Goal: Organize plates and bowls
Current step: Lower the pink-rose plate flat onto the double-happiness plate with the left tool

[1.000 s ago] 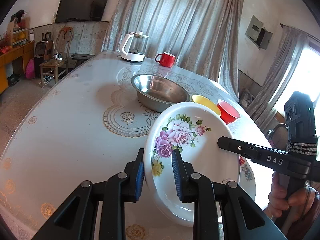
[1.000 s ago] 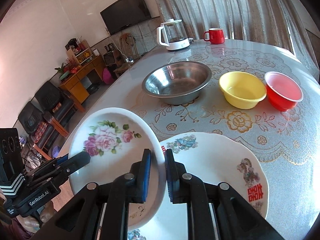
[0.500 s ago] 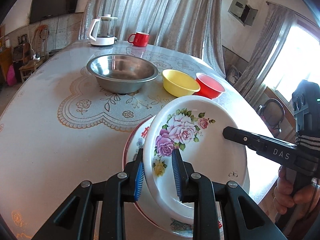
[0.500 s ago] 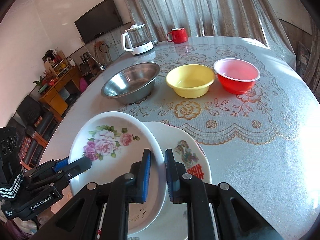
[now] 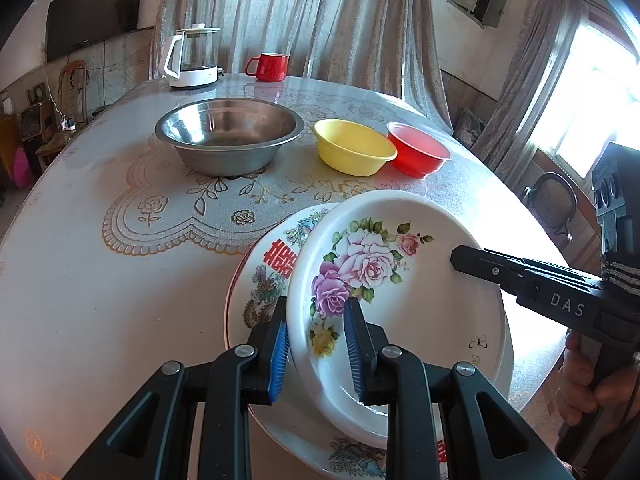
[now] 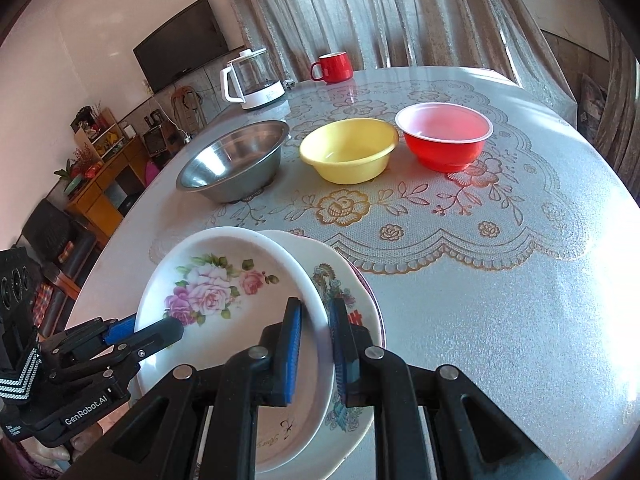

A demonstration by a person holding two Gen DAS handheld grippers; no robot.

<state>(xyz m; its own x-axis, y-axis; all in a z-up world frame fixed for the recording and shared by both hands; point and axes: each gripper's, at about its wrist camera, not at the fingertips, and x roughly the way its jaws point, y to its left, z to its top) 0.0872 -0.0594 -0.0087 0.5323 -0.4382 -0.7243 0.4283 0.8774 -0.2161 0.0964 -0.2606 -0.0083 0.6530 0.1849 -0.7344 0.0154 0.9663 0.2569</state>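
Over the red-rimmed white patterned plate [image 5: 260, 280], both the left gripper [image 5: 316, 344] and right gripper [image 6: 314, 340] clamp the white rose-printed deep dish [image 5: 400, 280], itself holding nothing.

From my left wrist view, the rose plate [image 5: 400, 280] hides most of the lower plate [image 5: 264, 280]; its 5 o'clock rim is cut off by my frame edge.

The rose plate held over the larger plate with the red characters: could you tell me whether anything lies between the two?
Nothing visible does. The rose plate is gripped at its rim by the left tool and the right tool, directly above the larger plate; that plate's exposed surface is bare. The bowls stand farther back.
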